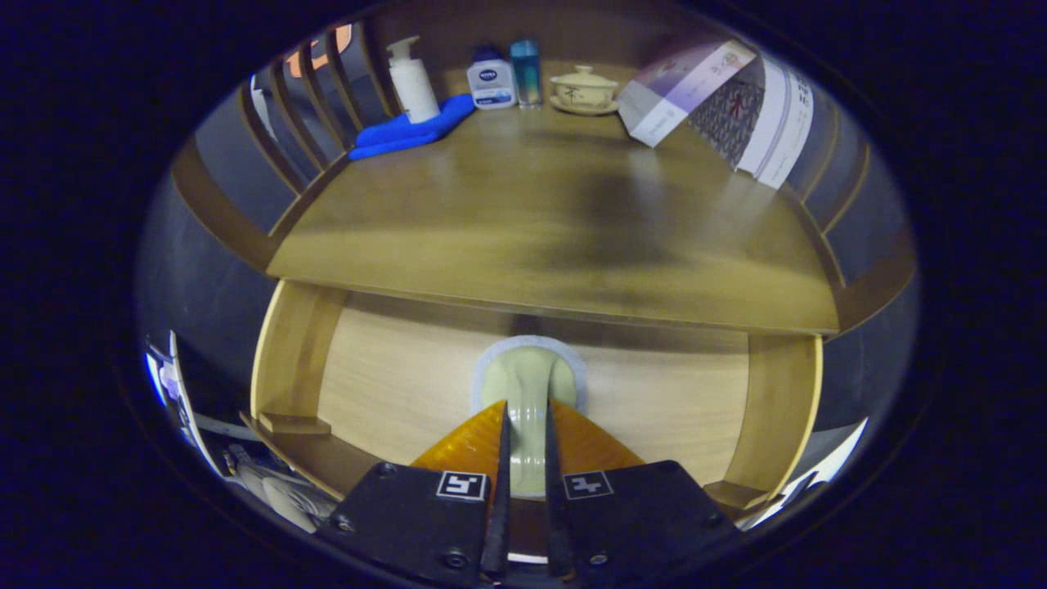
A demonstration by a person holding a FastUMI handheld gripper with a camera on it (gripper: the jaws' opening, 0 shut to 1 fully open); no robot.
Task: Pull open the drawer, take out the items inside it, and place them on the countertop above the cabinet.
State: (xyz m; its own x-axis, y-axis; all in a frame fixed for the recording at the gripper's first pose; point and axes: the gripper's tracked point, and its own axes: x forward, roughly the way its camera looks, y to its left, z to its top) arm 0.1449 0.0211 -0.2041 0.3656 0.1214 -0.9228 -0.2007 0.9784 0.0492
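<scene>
The hand-held gripper [526, 458] is nearly closed, both fingers pressing on the pale drawer handle [527, 393] that runs between them. The handle sits on the light wooden drawer front [393, 384], directly under the worktop [556, 237]. At the back of the worktop stand a white pump bottle [411, 80] on a blue cloth [409, 131], a Nivea bottle [491, 78], 1 blue bottle [526, 72] and a lidded cup [583, 88] on a saucer. 2 boxes [736, 102] lean beside the cup, their writing too small to read.
</scene>
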